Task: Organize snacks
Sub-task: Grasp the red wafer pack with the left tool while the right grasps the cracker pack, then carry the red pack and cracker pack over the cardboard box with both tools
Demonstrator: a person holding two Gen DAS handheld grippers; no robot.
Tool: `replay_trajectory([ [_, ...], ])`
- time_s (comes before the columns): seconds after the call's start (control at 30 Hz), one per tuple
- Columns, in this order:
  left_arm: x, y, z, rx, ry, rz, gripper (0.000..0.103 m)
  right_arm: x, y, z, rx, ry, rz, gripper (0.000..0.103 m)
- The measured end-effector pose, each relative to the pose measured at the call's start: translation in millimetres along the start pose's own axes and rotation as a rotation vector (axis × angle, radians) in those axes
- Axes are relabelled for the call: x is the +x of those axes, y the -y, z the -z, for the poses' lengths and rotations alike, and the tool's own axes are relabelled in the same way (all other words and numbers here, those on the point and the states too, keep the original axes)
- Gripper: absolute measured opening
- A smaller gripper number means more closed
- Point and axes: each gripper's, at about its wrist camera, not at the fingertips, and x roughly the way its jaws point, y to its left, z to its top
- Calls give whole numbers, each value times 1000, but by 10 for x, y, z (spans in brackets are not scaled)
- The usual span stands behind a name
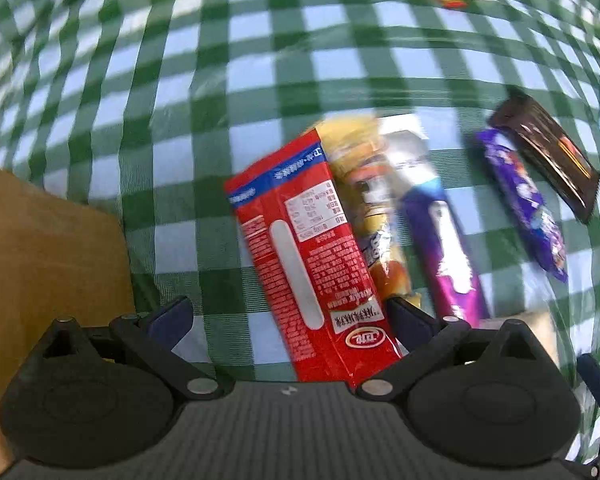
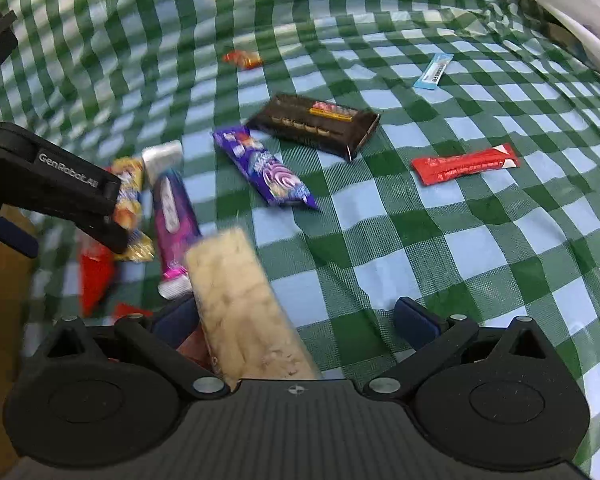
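Both wrist cams look down on the green checked cloth point(image 2: 440, 240), both frames motion-blurred. My left gripper point(image 1: 290, 312) has jaws wide apart; a red snack pack point(image 1: 300, 248) sits in the gap, lower centre of the left view, leaning against the right finger point(image 1: 408, 316), no contact with the left one. Can't tell if it's supported by anything or lying on the cloth. Just right of it: a yellow wrapper point(image 1: 364, 184), then a purple-and-silver tube point(image 1: 444, 240). A brown cardboard box point(image 1: 48, 248) fills the left edge of that view. My right gripper point(image 2: 294, 320) also has jaws spread; a pale beige bar point(image 2: 240, 300) lies slanted in the gap against the left finger point(image 2: 176, 320), clear of the right one, so not clamped. In the right view the left gripper's body comes in from the left edge, tilted down over the yellow wrapper. Elsewhere on the cloth, right view: purple pouch point(image 2: 266, 168) centre, dark brown cookie pack point(image 2: 314, 124) just above it, red stick pack point(image 2: 466, 164) right of centre, light blue stick point(image 2: 434, 70) upper right, small orange candy point(image 2: 242, 58) upper centre.
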Motion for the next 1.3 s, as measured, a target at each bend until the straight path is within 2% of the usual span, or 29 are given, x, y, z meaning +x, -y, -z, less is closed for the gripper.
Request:
replay_trajectory([
  [0.13, 110, -107, 3, -17, -30, 19, 101, 36, -61, 42, -57, 24, 28, 103],
  [0.17, 89, -99, 19, -22, -24, 6, 89, 40, -74, 43, -69, 24, 31, 99],
  [0.2, 52, -105, 33, -23, -15, 21, 77, 29, -83, 48, -80, 31, 27, 86],
  [0.23, 2, -96, 52, -19, -10, 62, 57, 1, -100, 56, -97, 46, 21, 75],
  [0.27, -47, -77, 63, -11, -5, 73, 54, -22, -120, 58, -117, 53, 20, 43],
  [0.3, -90, -57, 82, 2, 5, 81, 53, -56, -143, 63, -142, 56, 15, 39],
  [0.4, -242, -55, 182, 29, 42, 100, 47, -133, -147, 82, -151, 42, 0, 38],
  [0.63, -1023, -152, 676, 24, 144, 205, 44, -787, -2, 126, 0, 123, 11, 38],
  [0.73, -1479, -303, 1122, 21, 195, 264, 44, -1163, -51, 186, 20, 168, -2, 38],
  [0.87, -2041, -586, 1748, 17, 259, 293, 44, -1692, -246, 355, 13, 206, -58, 38],
  [0.93, -2282, -777, 2066, 13, 286, 279, 44, -1958, -425, 476, -11, 214, -102, 38],
  [1.1, -2583, -1352, 2833, -37, 368, 162, 44, -2463, -975, 868, -91, 194, -230, 38],
  [1.3, -2767, -2077, 3622, -135, 384, 93, 44, -2839, -1654, 1306, -185, 136, -356, 38],
])
